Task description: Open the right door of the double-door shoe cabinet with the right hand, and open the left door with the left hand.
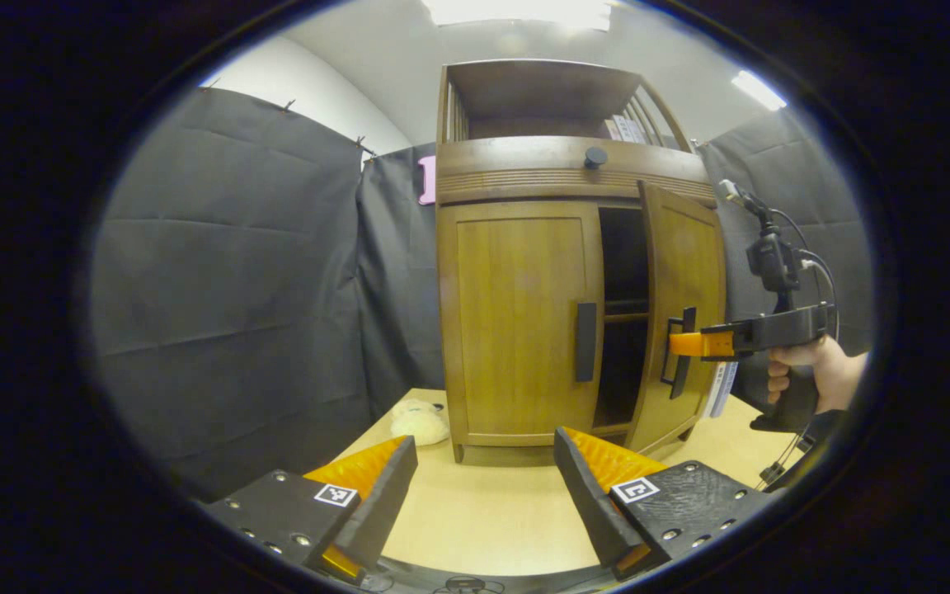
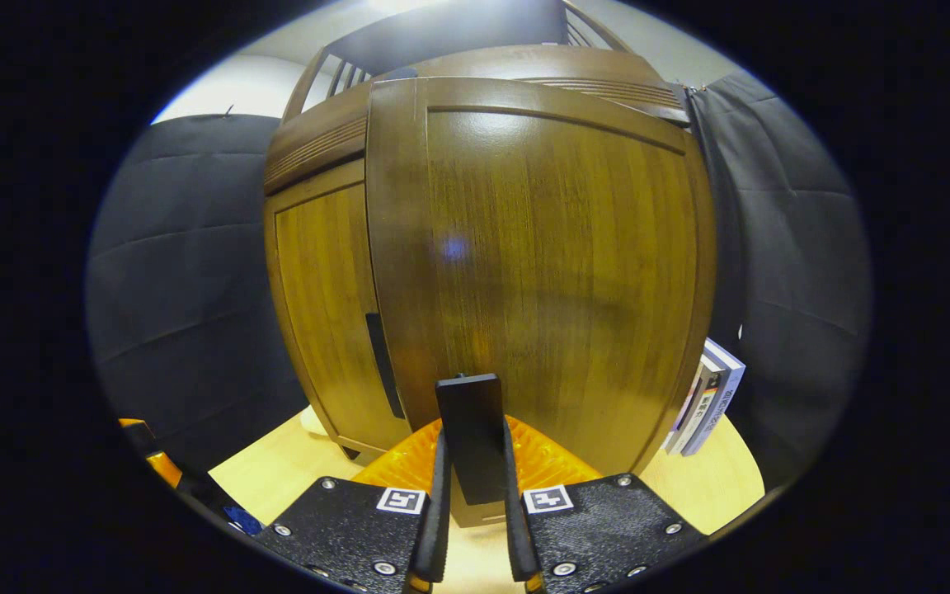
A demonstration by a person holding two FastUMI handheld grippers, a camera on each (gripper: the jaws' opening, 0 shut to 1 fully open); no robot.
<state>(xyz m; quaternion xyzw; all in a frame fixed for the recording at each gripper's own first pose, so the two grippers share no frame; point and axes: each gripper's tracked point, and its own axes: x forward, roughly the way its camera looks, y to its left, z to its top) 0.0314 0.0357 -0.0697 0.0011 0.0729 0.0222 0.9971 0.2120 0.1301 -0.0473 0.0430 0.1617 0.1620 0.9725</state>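
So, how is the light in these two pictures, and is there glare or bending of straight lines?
Left gripper view: bright ceiling lamps burn out white at the top, the cabinet is evenly lit and sharp, and its top rail curves a little. Right gripper view: the right door bulges like a barrel, with a pale sheen near its top and a small bluish glare spot; the right claw grips the handle.

You are looking at a pale wooden table (image 1: 475, 520) that carries everything here. On it stands 1 brown wooden shoe cabinet (image 1: 524, 330), its base touching the tabletop. At the cabinet's 9 o'clock, just beside its lower corner, lies 1 small cream plush toy (image 1: 419, 422). At the cabinet's 3 o'clock, a few books (image 2: 710, 400) stand upright on the table, against the cabinet's side. Bare tabletop shows at 6 o'clock, in front of the cabinet.
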